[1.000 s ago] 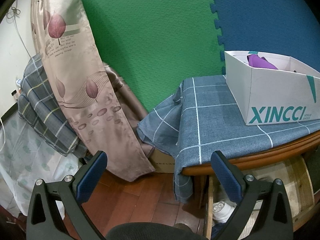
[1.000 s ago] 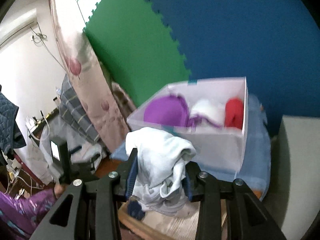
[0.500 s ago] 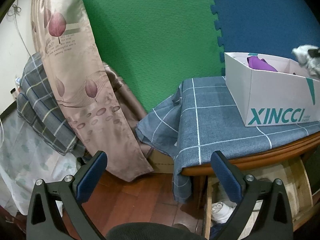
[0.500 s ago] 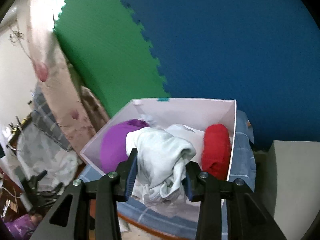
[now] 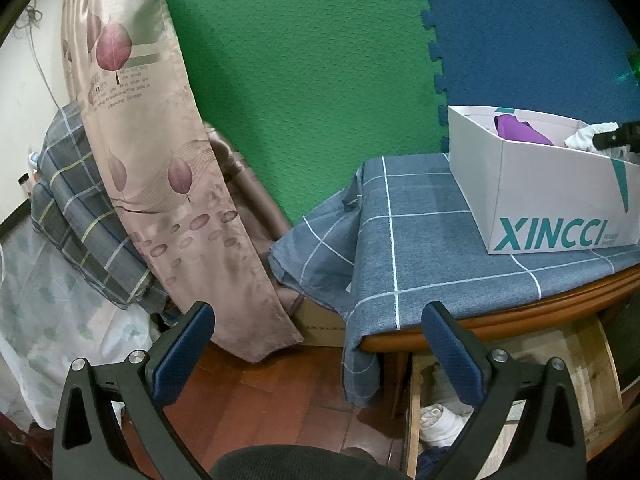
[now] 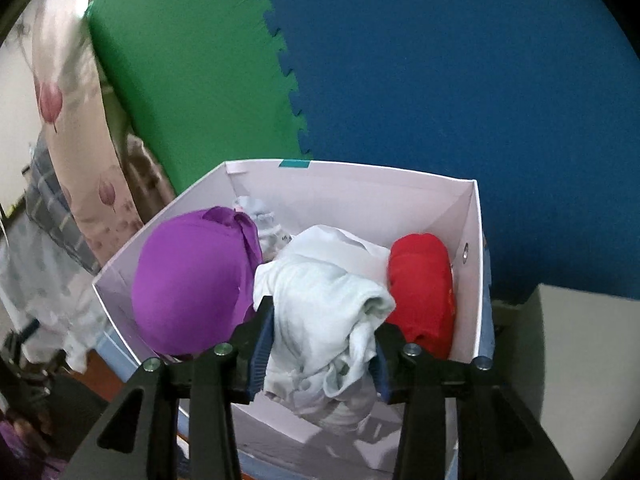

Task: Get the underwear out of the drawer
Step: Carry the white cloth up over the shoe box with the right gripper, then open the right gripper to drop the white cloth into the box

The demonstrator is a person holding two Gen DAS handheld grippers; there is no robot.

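The pale underwear (image 6: 320,312) is hanging bunched between the right gripper (image 6: 322,344) pads, jaws clamped on it, long axis running 12 to 6 o'clock, inside the white box (image 6: 360,196). A purple garment (image 6: 192,280) is crowding it at 9 o'clock, a red roll (image 6: 422,284) at 3 o'clock. The left gripper (image 5: 320,354) is hovering with jaws spread wide, holding nothing, beside the drawer (image 5: 588,364).

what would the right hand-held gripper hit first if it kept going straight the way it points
Probably the white garment it already grips would land between the purple bundle and red roll inside the white box; depth is unclear.
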